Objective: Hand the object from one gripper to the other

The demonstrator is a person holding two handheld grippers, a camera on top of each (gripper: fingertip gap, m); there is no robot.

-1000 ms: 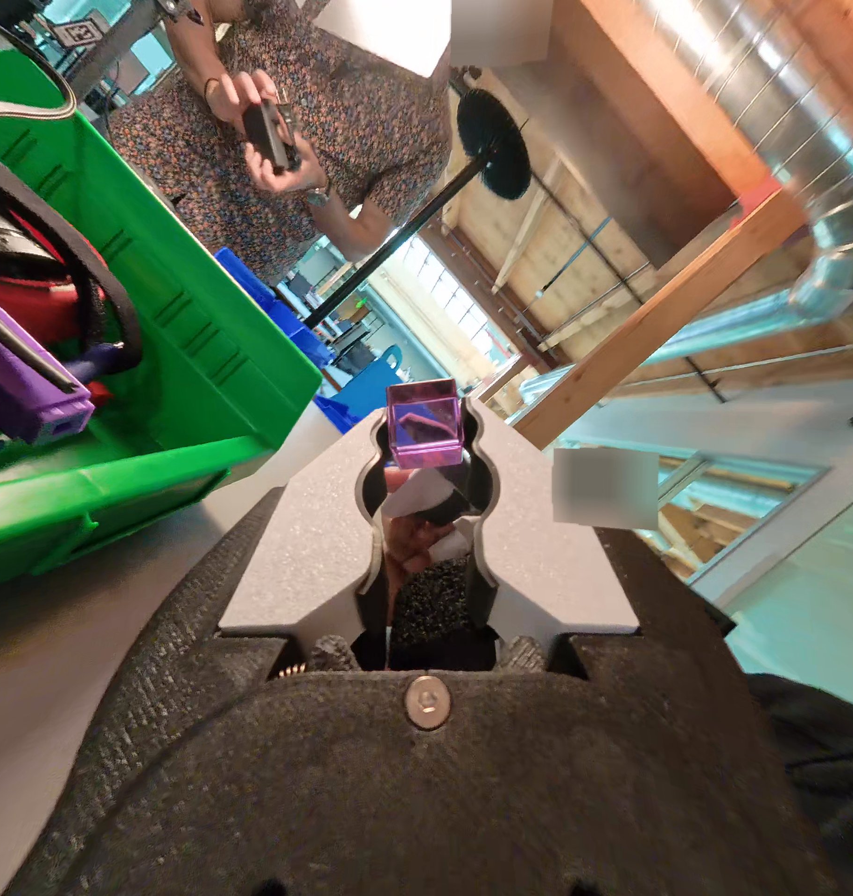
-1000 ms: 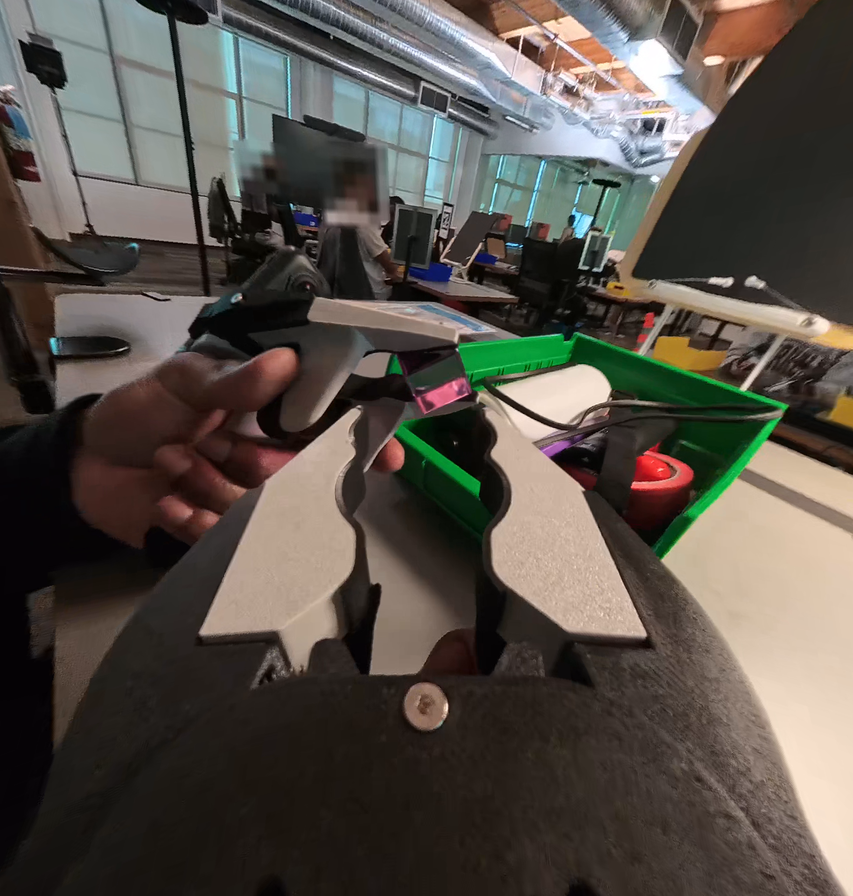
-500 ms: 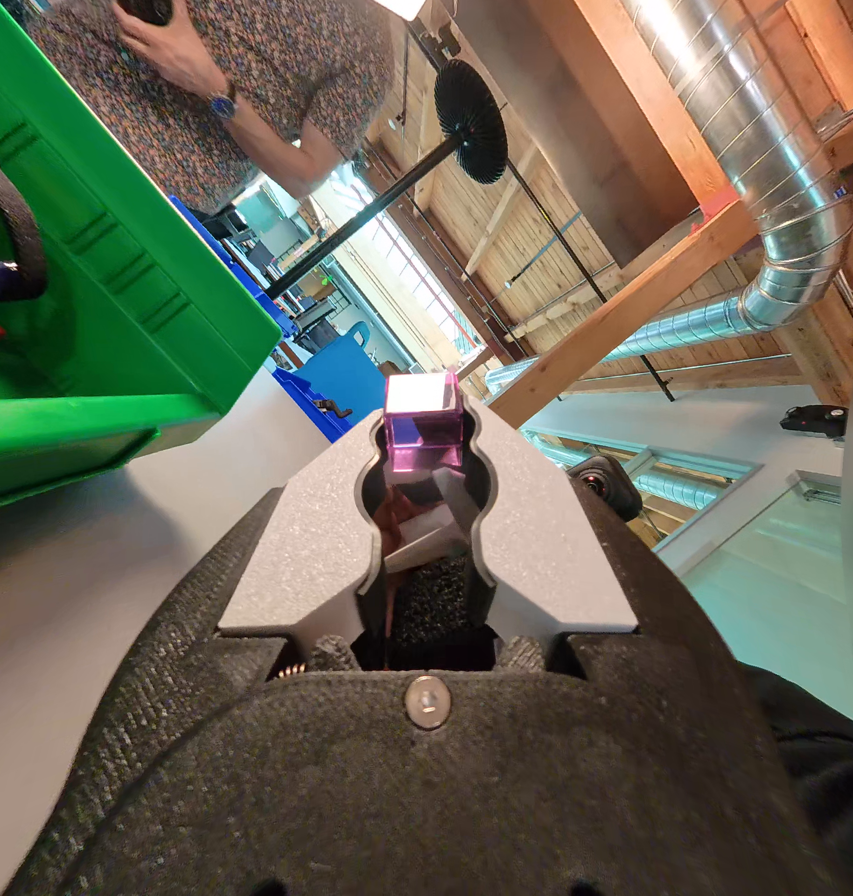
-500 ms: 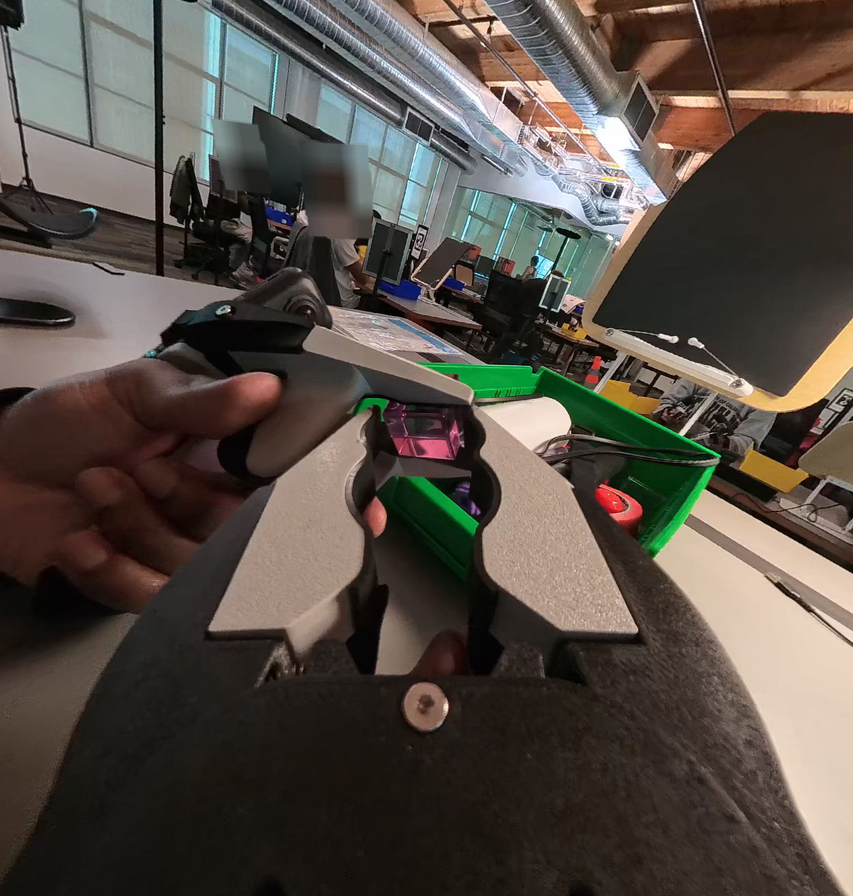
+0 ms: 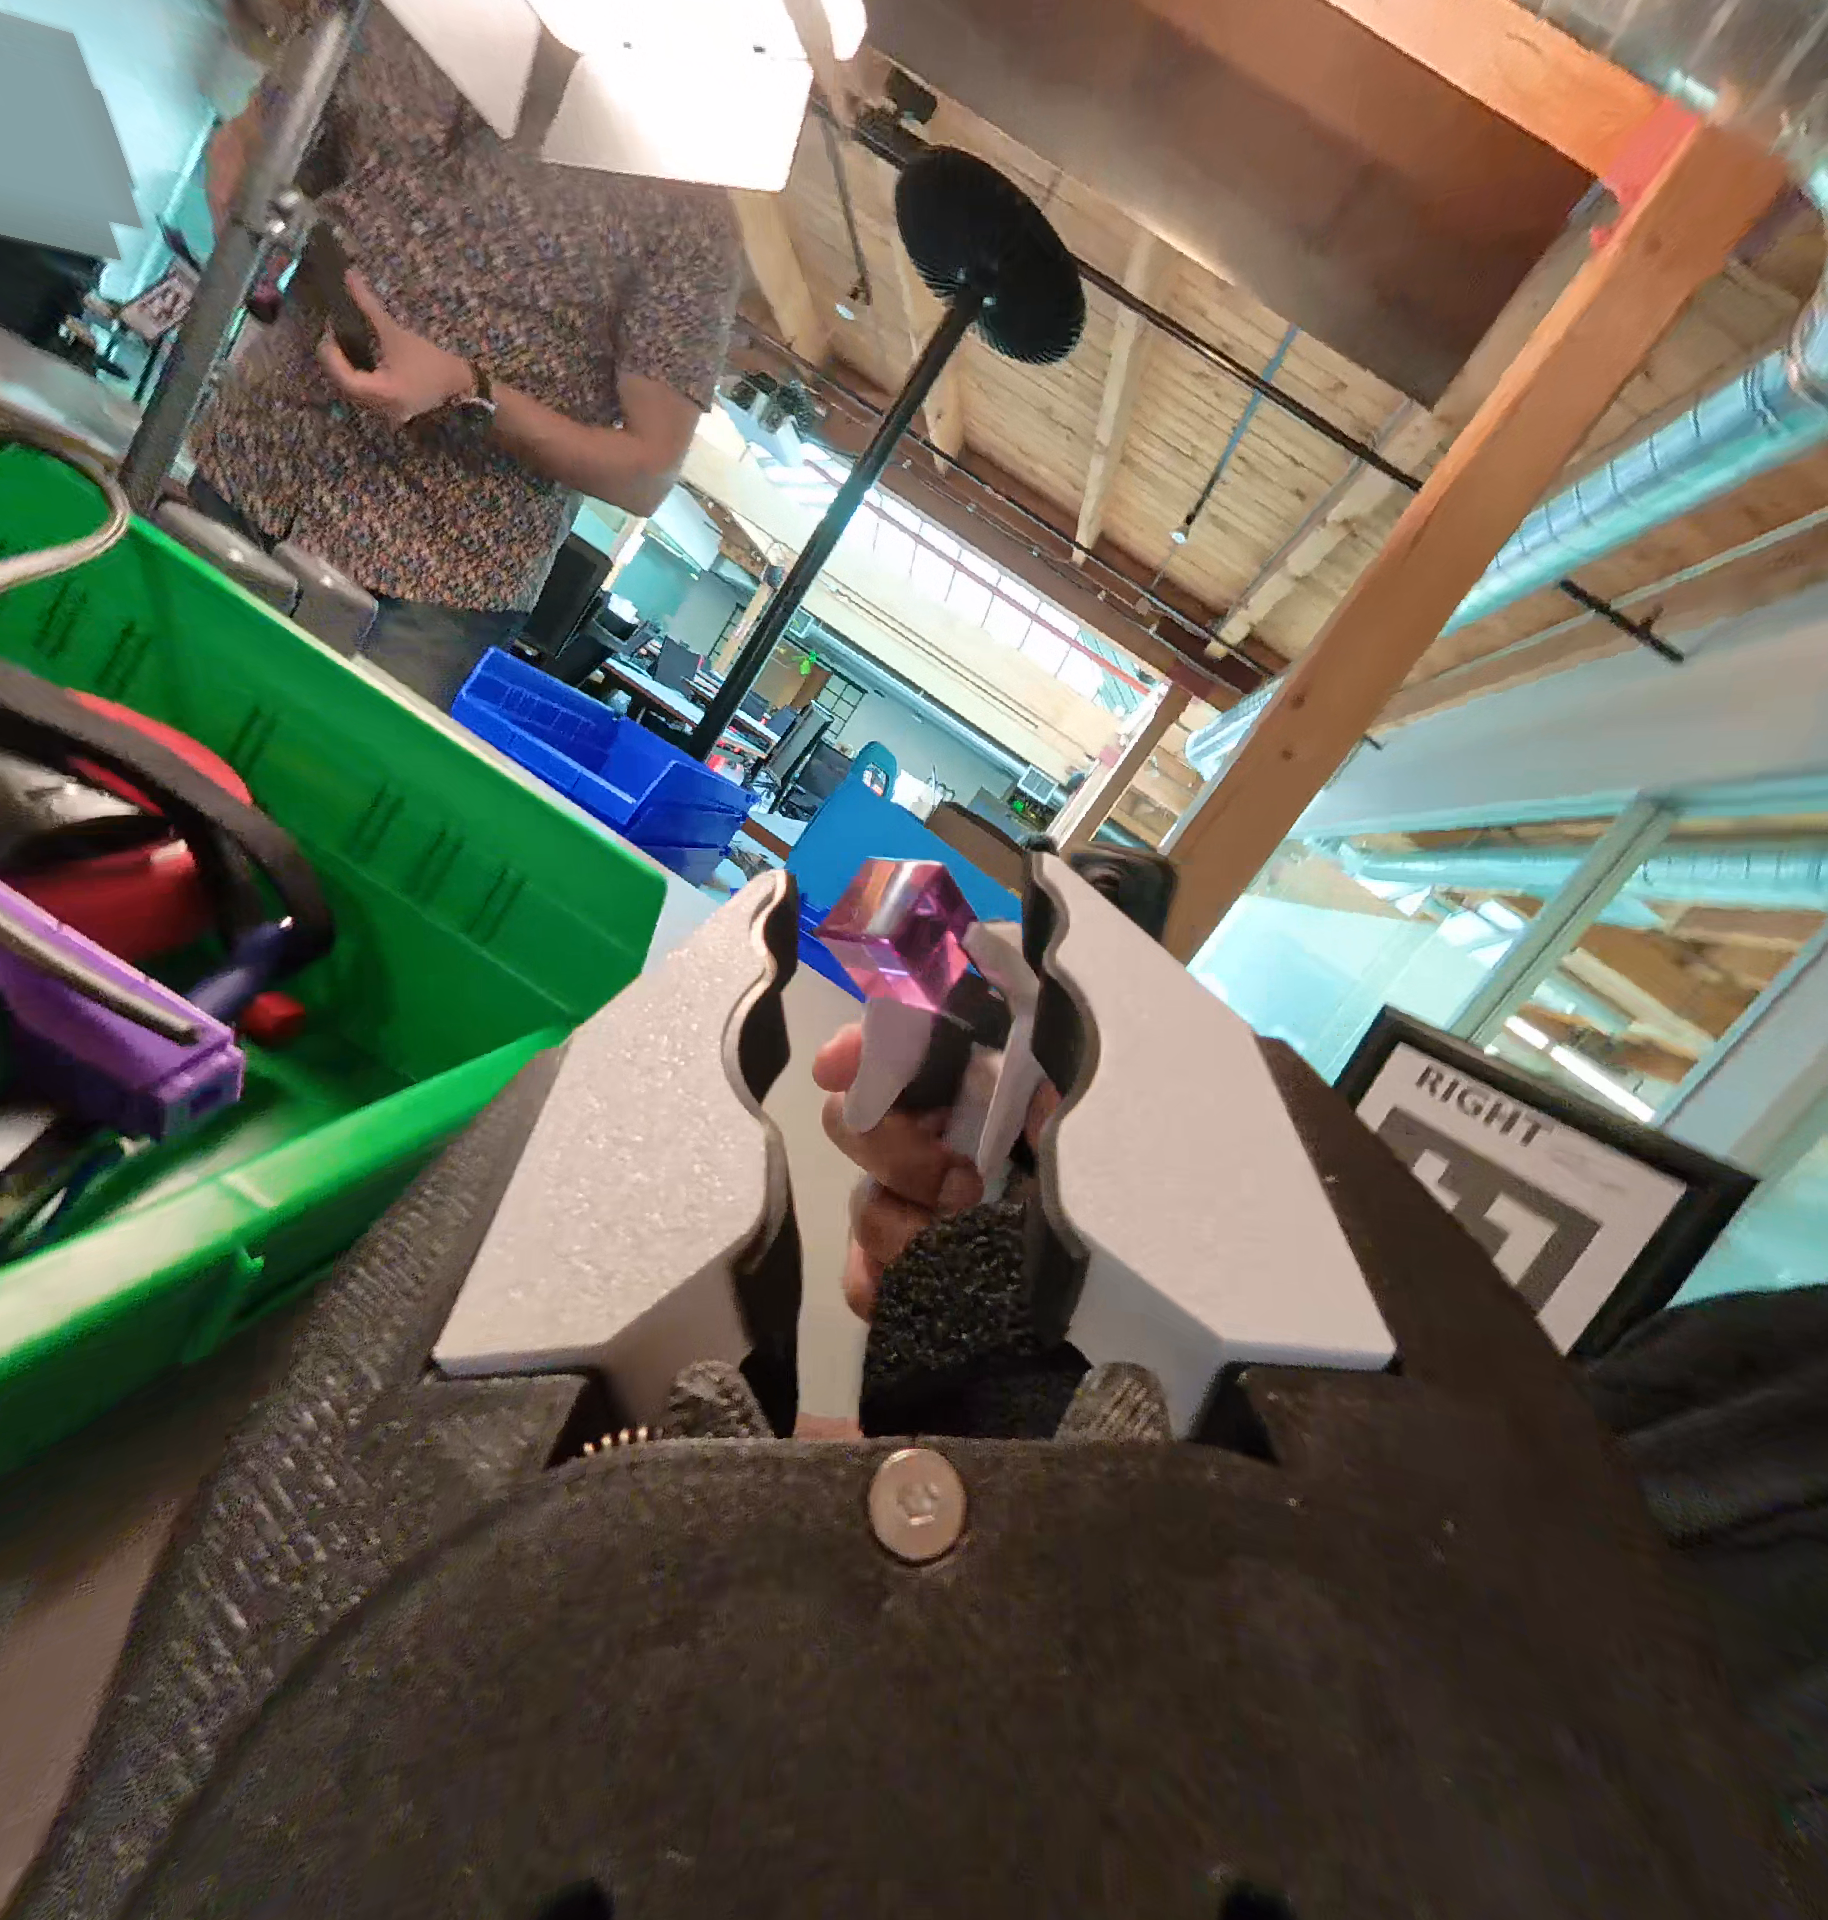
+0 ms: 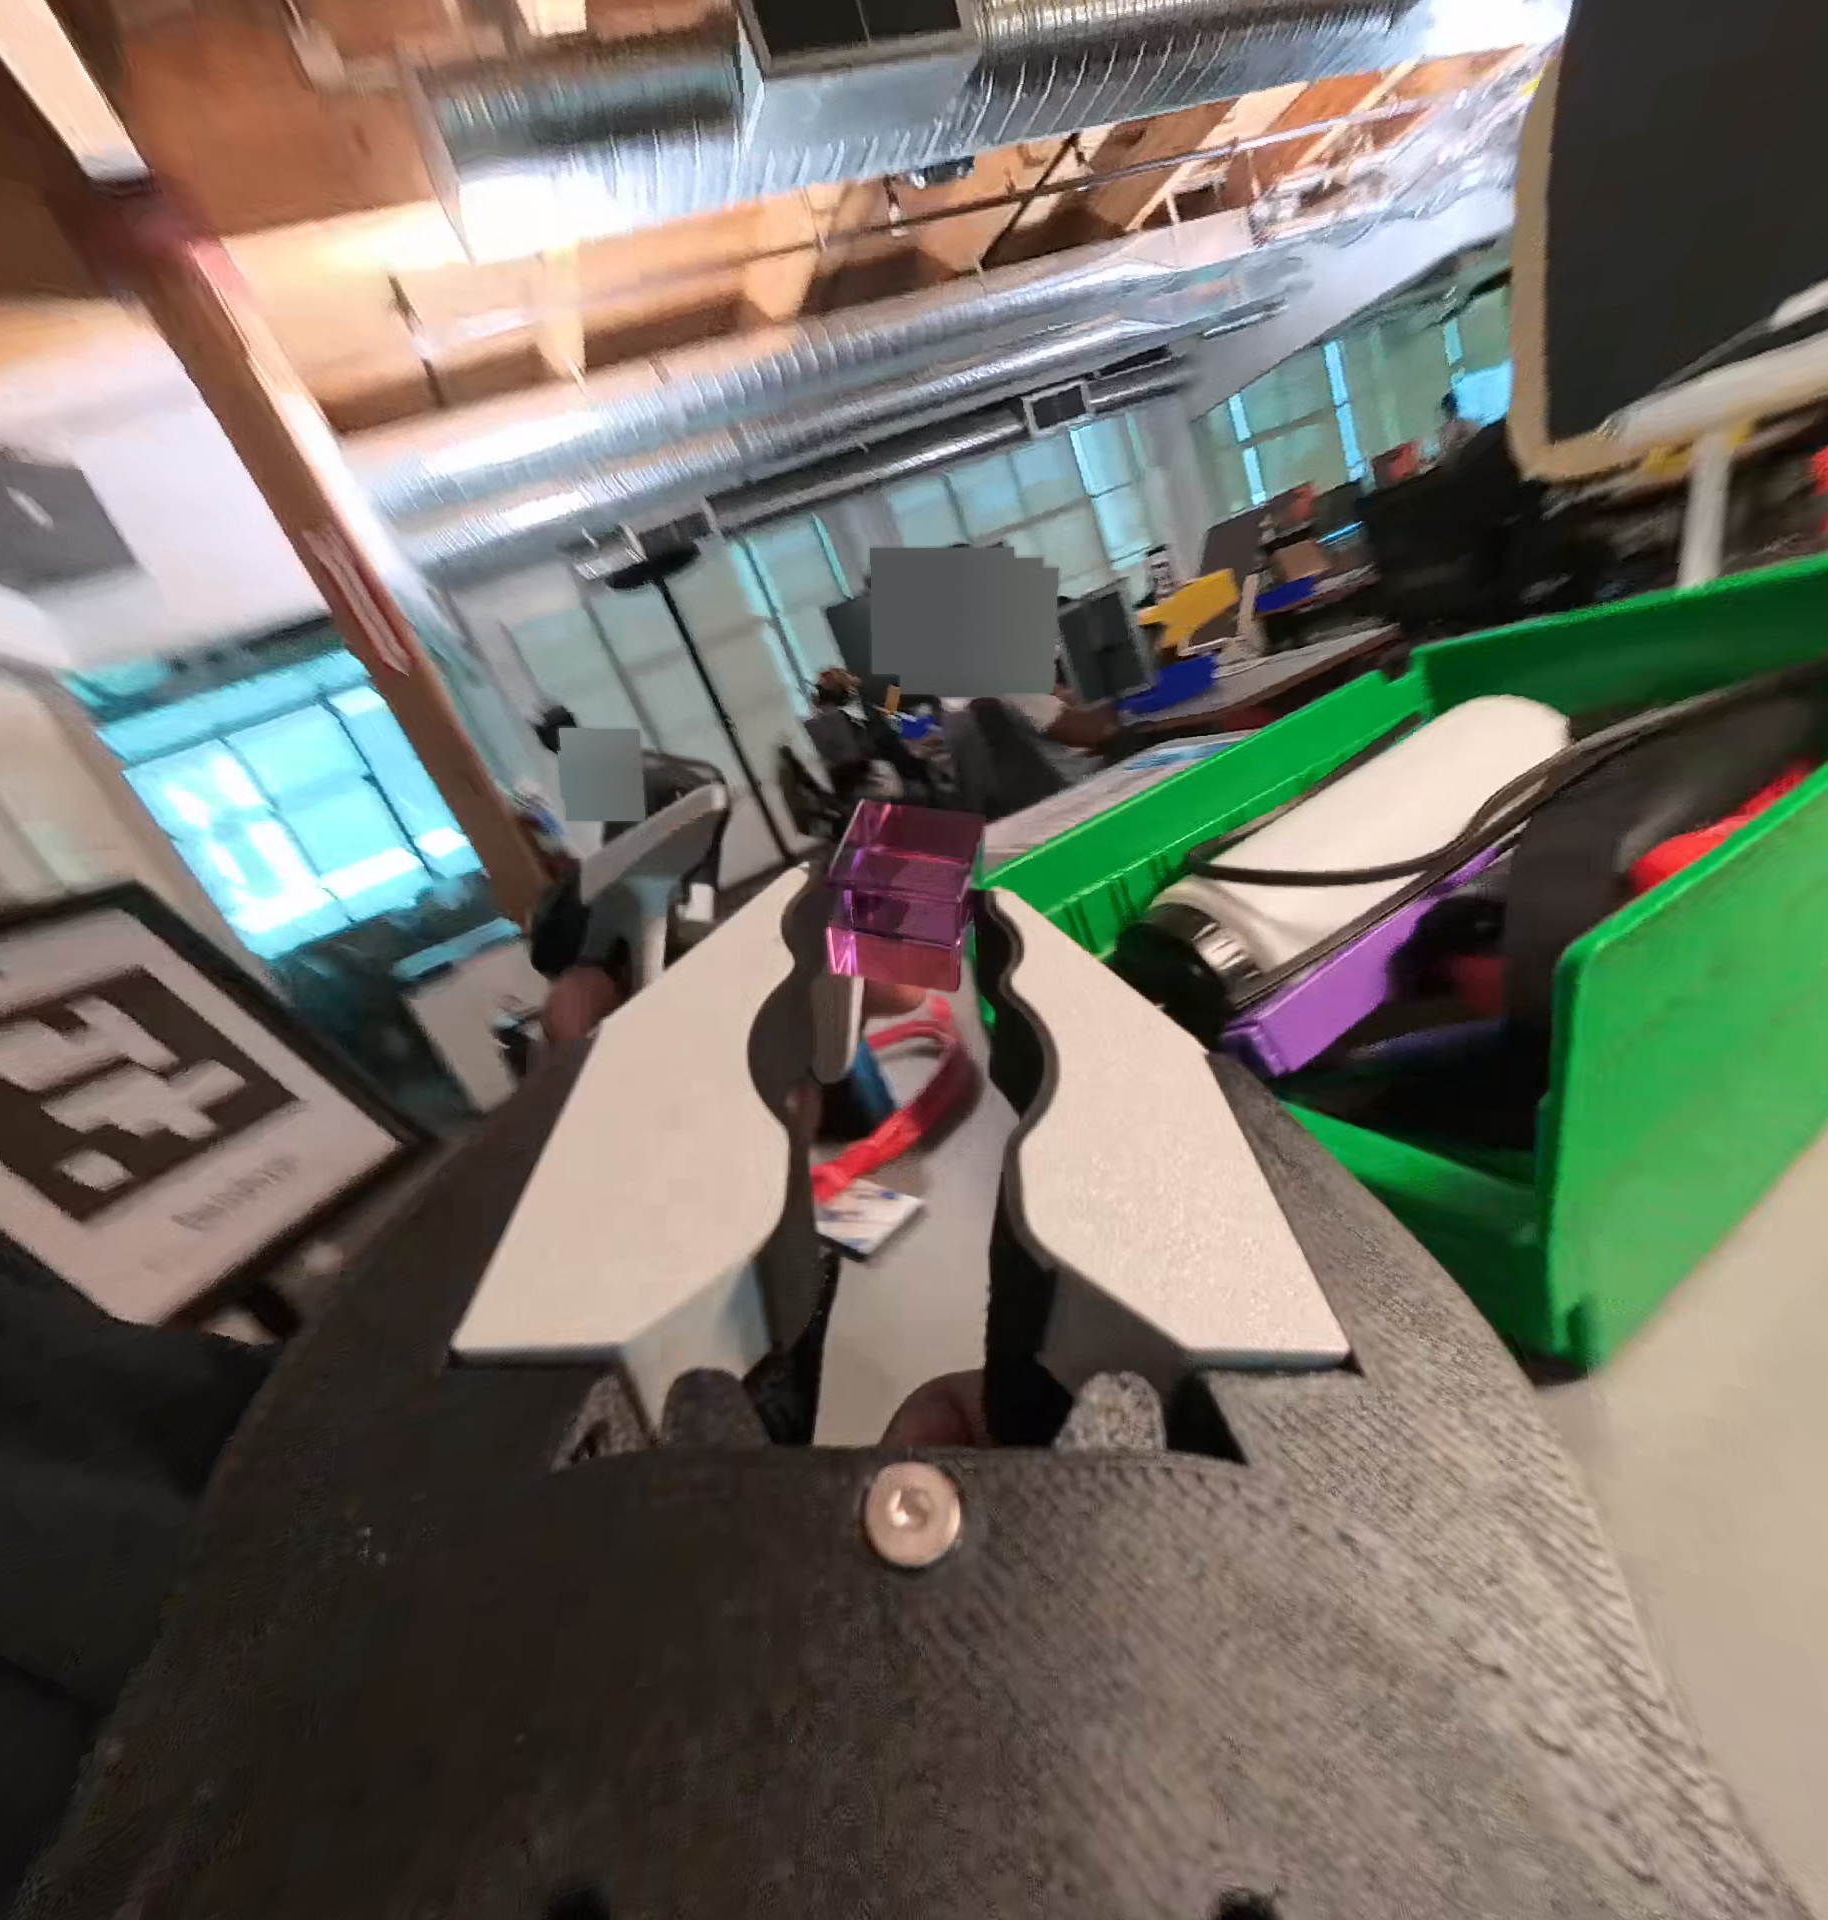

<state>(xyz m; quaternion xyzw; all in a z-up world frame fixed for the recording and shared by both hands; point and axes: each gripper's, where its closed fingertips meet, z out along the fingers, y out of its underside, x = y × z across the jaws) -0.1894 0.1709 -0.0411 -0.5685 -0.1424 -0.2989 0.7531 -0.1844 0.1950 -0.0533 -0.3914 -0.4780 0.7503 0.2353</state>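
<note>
Now the cube [image 6: 905,902] sits gripped in the right gripper's [image 6: 894,914] jaws, while the left gripper's [image 5: 905,935] jaws have opened; its smooth faces could slip if bumped
</note>
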